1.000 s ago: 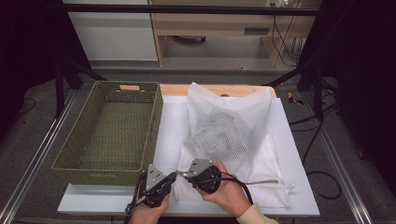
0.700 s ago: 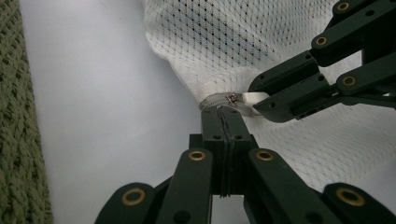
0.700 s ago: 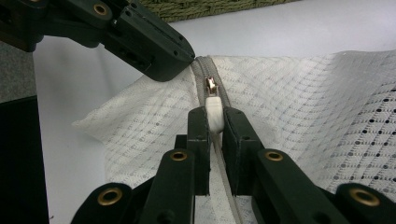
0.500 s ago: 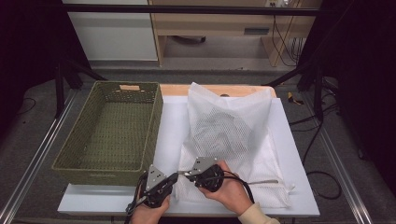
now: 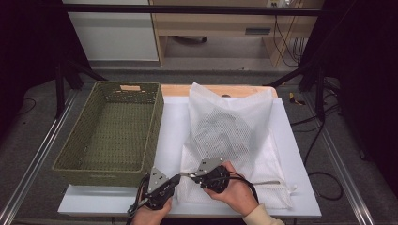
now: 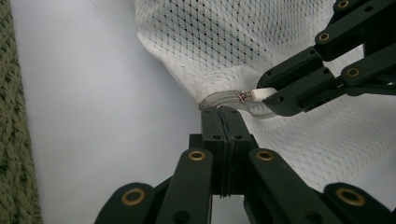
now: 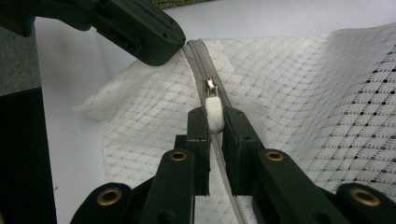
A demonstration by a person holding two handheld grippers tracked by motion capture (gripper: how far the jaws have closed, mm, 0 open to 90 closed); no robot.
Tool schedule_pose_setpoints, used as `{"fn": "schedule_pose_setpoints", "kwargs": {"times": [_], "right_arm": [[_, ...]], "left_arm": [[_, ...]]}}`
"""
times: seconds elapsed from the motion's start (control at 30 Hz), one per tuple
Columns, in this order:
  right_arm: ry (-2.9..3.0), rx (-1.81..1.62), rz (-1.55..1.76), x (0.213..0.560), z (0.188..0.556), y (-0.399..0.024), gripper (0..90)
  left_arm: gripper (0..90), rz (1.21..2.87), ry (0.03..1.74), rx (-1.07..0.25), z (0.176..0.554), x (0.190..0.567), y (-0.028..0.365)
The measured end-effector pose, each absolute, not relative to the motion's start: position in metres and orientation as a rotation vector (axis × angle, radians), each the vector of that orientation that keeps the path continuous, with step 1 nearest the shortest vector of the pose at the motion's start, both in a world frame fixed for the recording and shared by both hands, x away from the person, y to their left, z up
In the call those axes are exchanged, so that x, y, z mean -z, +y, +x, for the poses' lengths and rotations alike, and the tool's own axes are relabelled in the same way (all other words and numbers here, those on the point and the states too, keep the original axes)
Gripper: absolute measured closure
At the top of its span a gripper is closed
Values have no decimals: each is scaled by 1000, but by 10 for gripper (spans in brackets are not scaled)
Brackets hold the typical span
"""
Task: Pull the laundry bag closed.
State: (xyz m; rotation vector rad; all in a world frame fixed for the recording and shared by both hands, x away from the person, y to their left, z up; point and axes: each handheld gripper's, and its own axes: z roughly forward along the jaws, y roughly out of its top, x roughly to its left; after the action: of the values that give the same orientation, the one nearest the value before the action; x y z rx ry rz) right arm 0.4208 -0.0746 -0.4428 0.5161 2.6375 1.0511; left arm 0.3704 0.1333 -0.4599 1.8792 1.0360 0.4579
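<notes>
I see a white mesh bag [image 5: 234, 140] lying flat on the white table [image 5: 173, 122], with something dark and crumpled [image 5: 220, 129] inside it. The bag lies to the right of a green woven basket [image 5: 112, 136], and the two are apart, with bare table between them. Both of my tongs are down at the near edge of the bag, at its left corner, very close to each other. My left tongs [image 6: 223, 112] are squeezed all the way shut, and their tips pinch the end of the bag's grey zipper [image 7: 198, 56] right at the corner of the cloth. In the high view the left tongs [image 5: 176, 177] sit just beside the corner, with my left hand [image 5: 152, 211] under them at the bottom edge. My right tongs [image 7: 215, 119] are nearly shut too, and they hold the little white pull tab [image 7: 215, 114] of the zipper between their two black tips. The small metal slider [image 7: 210, 86] sits just past the tab on the zipper line. In the left gripper view I see the right tongs [image 6: 266, 95] come in from the right with the white tab in their tips, just beside my left tips. My right hand [image 5: 232, 190] rests on the bag's near edge. A thin white cord [image 5: 277, 183] lies along that edge to the right.
</notes>
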Motion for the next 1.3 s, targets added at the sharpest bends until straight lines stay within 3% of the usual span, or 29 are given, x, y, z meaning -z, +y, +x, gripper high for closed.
{"fn": "schedule_pose_setpoints", "kwargs": {"times": [1.3], "right_arm": [[2663,-1014,497,443,418,-94,817]], "left_arm": [[900,1886,1034,-461,369,461,131]]}}
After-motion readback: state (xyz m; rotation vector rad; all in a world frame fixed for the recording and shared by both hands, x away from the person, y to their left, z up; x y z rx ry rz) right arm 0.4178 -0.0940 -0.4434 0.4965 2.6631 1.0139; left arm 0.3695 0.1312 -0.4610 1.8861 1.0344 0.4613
